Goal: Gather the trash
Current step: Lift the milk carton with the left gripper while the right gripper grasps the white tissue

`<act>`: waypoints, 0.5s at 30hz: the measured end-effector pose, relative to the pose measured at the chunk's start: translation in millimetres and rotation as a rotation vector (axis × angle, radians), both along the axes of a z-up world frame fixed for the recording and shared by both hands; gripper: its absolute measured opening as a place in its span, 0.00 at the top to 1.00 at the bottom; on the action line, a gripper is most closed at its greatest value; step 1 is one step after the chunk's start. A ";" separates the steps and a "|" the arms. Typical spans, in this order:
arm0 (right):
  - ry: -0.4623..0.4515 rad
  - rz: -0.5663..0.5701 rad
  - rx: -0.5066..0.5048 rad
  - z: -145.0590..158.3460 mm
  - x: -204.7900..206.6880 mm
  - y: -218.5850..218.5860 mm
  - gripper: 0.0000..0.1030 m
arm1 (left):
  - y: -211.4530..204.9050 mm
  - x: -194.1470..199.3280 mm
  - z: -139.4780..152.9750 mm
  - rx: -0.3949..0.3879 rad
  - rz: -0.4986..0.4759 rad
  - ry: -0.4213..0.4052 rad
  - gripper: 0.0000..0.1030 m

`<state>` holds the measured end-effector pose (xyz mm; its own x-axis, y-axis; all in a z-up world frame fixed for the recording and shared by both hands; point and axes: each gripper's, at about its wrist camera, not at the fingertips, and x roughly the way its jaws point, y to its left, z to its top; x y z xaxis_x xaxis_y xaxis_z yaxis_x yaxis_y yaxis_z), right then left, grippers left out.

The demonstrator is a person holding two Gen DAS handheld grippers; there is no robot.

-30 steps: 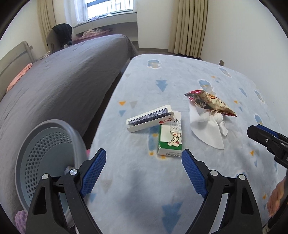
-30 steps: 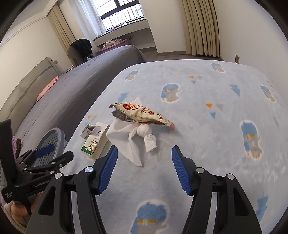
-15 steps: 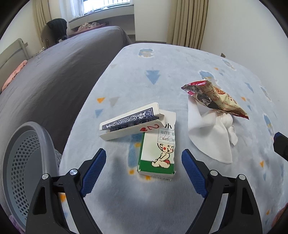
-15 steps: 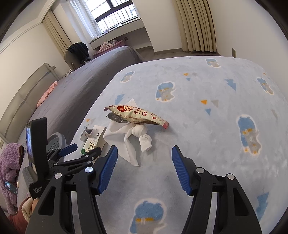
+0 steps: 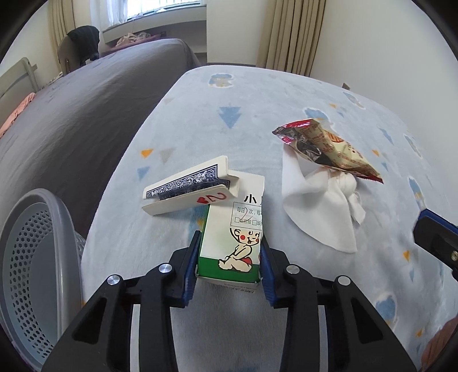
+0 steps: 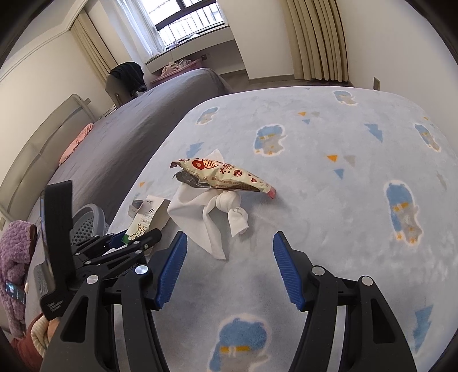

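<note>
You worked in a daylit bedroom: cream walls (image 6: 272,34), beige curtains (image 6: 317,40), a barred window (image 6: 186,17), a grey-covered bed (image 5: 71,114) beside the pale blue patterned blanket (image 6: 329,160).

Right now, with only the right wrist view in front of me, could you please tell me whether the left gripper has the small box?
Observer: The left gripper's jaws are closing, with the green and white box between them and both pads against its sides.
Operator: Is anything lying on that box?
Observer: Yes, the playing card case overlaps its far left corner.
Operator: Is that case shut?
Observer: No, it is ajar, and a red two of hearts shows.
</note>
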<state>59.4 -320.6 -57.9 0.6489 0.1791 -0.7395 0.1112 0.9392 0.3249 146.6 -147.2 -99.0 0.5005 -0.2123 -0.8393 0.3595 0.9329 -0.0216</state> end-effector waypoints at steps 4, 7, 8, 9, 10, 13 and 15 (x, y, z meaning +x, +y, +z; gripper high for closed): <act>-0.002 0.016 -0.008 -2.3 3.7 7.1 0.42 | 7.0 -15.1 8.7 -0.010 -0.012 -0.005 0.65; -0.002 0.031 -0.001 -5.2 8.1 12.4 0.42 | 13.7 -27.9 17.1 -0.020 -0.026 -0.012 0.65; -0.002 0.035 0.000 -6.4 9.7 14.1 0.42 | 16.6 -33.8 20.8 -0.022 -0.031 -0.018 0.65; -0.002 0.038 0.000 -7.8 11.0 15.7 0.42 | 18.8 -36.7 22.8 -0.026 -0.033 -0.020 0.65; 0.000 0.042 0.000 -10.2 12.6 17.5 0.42 | 21.2 -40.5 24.8 -0.031 -0.035 -0.019 0.65; 0.015 0.051 0.017 -18.2 16.4 21.1 0.42 | 26.5 -54.0 27.7 -0.036 -0.053 -0.009 0.65; 0.021 0.053 0.025 -21.7 17.8 23.2 0.42 | 30.5 -63.1 29.1 -0.031 -0.064 -0.009 0.65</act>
<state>77.2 -297.4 -79.6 0.6223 0.2316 -0.7478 0.0683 0.9355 0.3465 83.6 -116.6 -69.9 0.4928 -0.2702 -0.8271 0.4187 0.9069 -0.0468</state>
